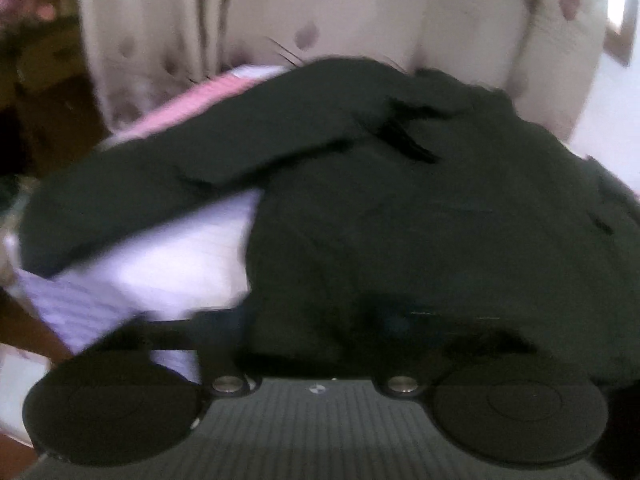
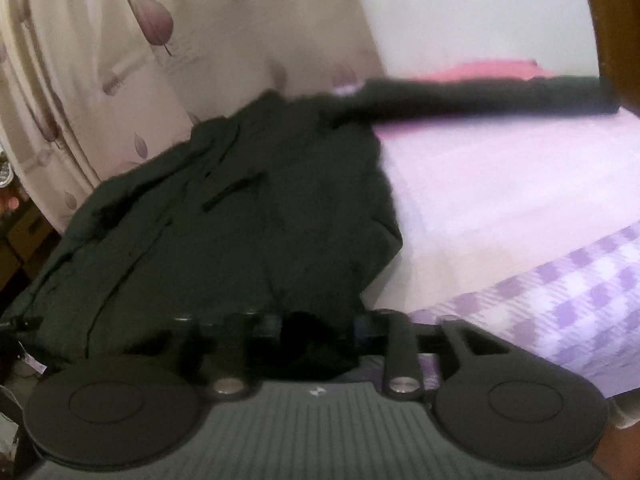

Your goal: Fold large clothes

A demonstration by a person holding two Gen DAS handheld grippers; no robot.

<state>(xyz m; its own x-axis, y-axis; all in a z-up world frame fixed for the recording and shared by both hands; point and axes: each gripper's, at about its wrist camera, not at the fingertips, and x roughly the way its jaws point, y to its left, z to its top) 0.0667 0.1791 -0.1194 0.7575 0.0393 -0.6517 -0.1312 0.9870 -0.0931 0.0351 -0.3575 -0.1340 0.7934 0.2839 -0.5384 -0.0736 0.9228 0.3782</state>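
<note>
1 jacket (image 1: 400, 220) | 1 bed (image 2: 500, 184) | left tongs (image 1: 312, 320): grip unclear, blurred | right tongs (image 2: 316, 328): clamped on jacket hem

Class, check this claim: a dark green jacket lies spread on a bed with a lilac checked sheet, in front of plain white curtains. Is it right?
Not quite. The curtains are cream with a purple leaf print, not plain white, as the right wrist view shows. The dark green jacket and the lilac checked sheet are as stated.
</note>
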